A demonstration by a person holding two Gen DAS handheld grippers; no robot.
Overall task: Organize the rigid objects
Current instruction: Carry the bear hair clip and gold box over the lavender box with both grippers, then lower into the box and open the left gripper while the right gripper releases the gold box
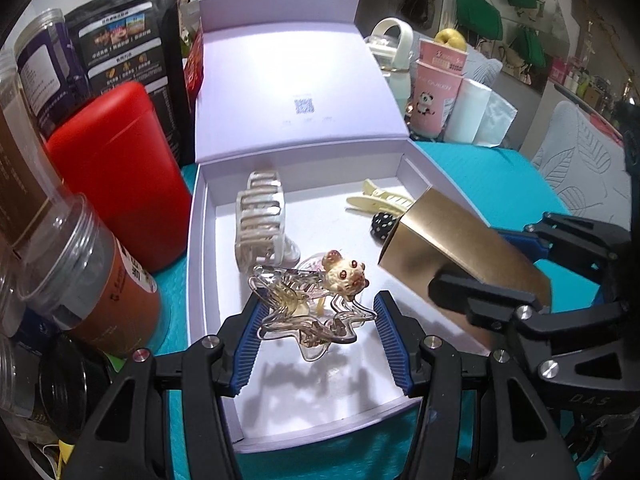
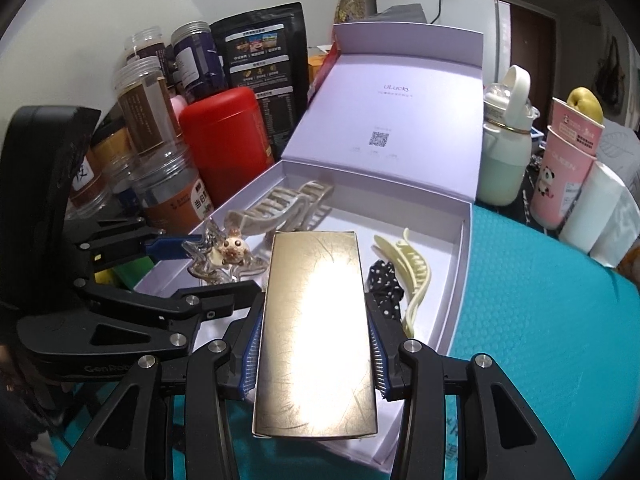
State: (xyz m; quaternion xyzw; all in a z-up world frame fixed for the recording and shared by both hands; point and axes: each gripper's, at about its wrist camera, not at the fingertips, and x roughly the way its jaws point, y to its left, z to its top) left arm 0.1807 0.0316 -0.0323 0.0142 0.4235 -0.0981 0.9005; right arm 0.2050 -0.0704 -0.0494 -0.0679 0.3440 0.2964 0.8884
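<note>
My left tool (image 1: 316, 330) pinches a clear star-shaped hair clip with a cream mouse charm (image 1: 308, 304) over the near-left of the open white cardboard box (image 1: 208, 272). My right tool (image 2: 314, 344) clamps a flat gold rectangular case (image 2: 316, 332), its long axis running near to far, tilted down just right of the clip and above the box's near edge.

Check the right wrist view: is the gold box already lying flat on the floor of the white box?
No. The gold box is clamped between the right gripper fingers, held above the white box.
</note>
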